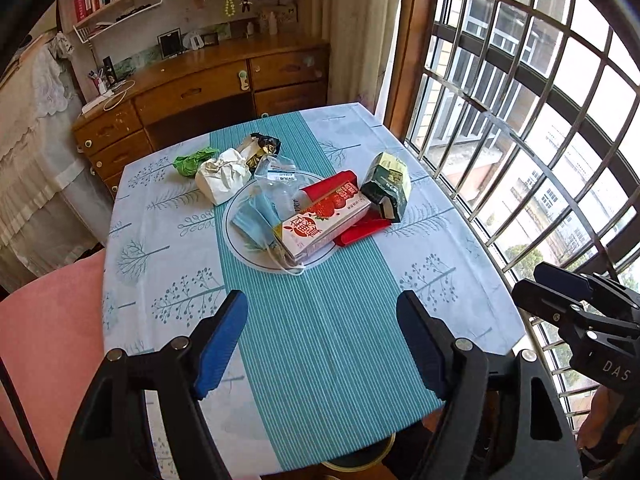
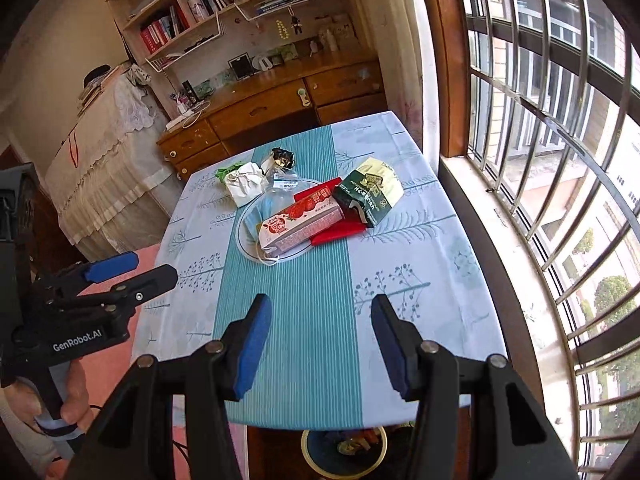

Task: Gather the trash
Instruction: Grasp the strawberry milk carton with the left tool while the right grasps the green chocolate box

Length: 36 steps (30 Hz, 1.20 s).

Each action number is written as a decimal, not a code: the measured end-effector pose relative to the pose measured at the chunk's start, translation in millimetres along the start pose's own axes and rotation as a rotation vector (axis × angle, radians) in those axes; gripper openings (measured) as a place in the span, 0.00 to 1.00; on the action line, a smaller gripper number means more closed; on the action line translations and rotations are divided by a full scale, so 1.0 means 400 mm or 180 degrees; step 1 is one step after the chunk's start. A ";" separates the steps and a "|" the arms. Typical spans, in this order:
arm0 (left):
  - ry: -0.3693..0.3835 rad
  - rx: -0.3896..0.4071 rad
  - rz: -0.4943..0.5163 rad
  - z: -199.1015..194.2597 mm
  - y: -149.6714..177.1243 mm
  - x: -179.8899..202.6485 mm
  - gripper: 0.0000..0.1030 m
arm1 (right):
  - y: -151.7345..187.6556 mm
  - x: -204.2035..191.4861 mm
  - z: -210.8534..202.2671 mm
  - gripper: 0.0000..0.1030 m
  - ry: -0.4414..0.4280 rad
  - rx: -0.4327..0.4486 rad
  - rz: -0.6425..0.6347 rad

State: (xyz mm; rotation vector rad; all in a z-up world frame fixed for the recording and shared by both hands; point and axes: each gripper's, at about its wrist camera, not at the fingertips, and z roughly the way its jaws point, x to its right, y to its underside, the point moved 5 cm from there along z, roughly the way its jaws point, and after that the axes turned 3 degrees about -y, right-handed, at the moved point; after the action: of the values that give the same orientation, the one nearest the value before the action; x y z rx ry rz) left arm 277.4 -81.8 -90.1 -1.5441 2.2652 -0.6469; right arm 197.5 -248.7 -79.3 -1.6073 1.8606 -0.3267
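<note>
Trash lies at the middle of the table: a pink strawberry carton (image 1: pixel 320 220) (image 2: pixel 298 226) on a white plate (image 1: pixel 236 236) (image 2: pixel 241 240), a blue face mask (image 1: pixel 254 220) (image 2: pixel 252 222), a dark green carton (image 1: pixel 386 186) (image 2: pixel 368 194), a red packet (image 1: pixel 362 232) (image 2: pixel 334 232), a clear plastic bag (image 1: pixel 276 178), crumpled white paper (image 1: pixel 222 176) (image 2: pixel 244 182), a green wrapper (image 1: pixel 192 160) and a black-gold wrapper (image 1: pixel 262 146) (image 2: pixel 282 158). My left gripper (image 1: pixel 322 340) is open and empty over the near table. My right gripper (image 2: pixel 320 344) is open and empty, well short of the trash.
A bin (image 2: pixel 344 452) with scraps stands on the floor under the table's near edge. A pink chair (image 1: pixel 48 340) is at the left. A barred window (image 1: pixel 520 100) runs along the right. A wooden desk (image 1: pixel 208 80) with shelves stands behind the table.
</note>
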 end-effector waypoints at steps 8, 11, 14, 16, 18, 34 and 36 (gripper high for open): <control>-0.0108 -0.0514 0.0024 0.335 -0.156 0.038 0.73 | -0.170 0.141 0.245 0.51 -0.0158 -0.0400 -0.0055; -0.0161 -0.0774 0.0032 0.454 -0.177 0.045 0.73 | -0.206 0.182 0.329 0.51 -0.0183 -0.0508 -0.0055; -0.0181 -0.1008 0.0042 0.549 -0.178 0.051 0.73 | -0.226 0.216 0.380 0.51 -0.0242 -0.0585 0.0014; -0.0193 -0.1095 0.0068 0.590 -0.178 0.056 0.73 | -0.231 0.234 0.405 0.51 -0.0282 -0.0656 0.0071; -0.0253 -0.1002 0.0197 0.602 -0.192 0.066 0.73 | -0.233 0.249 0.425 0.51 -0.0311 -0.0736 0.0093; -0.0087 -0.1224 0.0157 0.694 -0.240 0.071 0.79 | -0.312 0.275 0.511 0.52 -0.0390 -0.0862 0.0112; -0.0065 -0.1223 0.0157 0.702 -0.247 0.082 0.79 | -0.322 0.293 0.531 0.53 -0.0422 -0.0907 0.0226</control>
State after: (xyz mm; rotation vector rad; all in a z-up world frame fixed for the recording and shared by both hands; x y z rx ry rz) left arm 484.0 -195.3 -274.8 -1.6394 2.5098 -0.1849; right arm 425.0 -341.0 -202.7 -1.6966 1.9213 0.0791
